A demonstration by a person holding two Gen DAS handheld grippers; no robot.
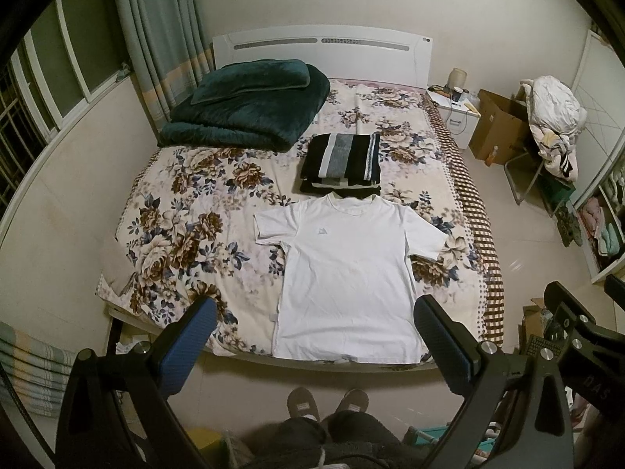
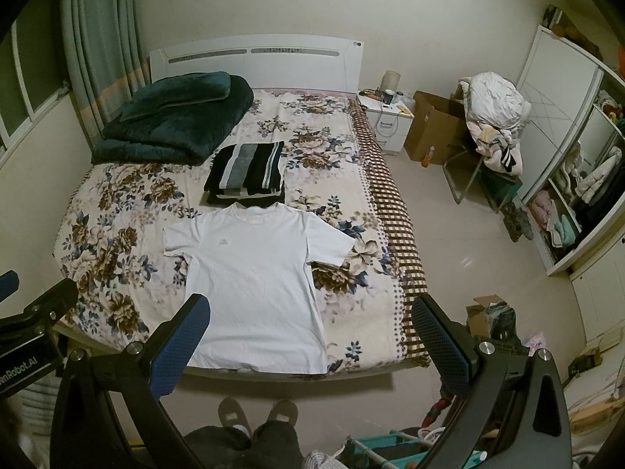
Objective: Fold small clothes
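A white T-shirt [image 1: 347, 269] lies flat, face up, on the floral bed [image 1: 187, 234], collar toward the headboard and hem at the near edge. It also shows in the right wrist view [image 2: 254, 273]. Behind its collar sits a folded pile of black, grey and white striped clothes [image 1: 343, 160], also seen in the right wrist view [image 2: 246, 176]. My left gripper [image 1: 316, 336] is open and empty, held above the shirt's hem. My right gripper [image 2: 312, 336] is open and empty, above the near edge of the bed to the right of the shirt.
A folded dark green blanket [image 1: 246, 109] lies at the head of the bed on the left. A white nightstand [image 2: 386, 117], a cardboard box [image 2: 433, 129] and a chair piled with laundry [image 2: 496, 117] stand right of the bed. The person's slippered feet [image 1: 328, 402] stand at the bed's foot.
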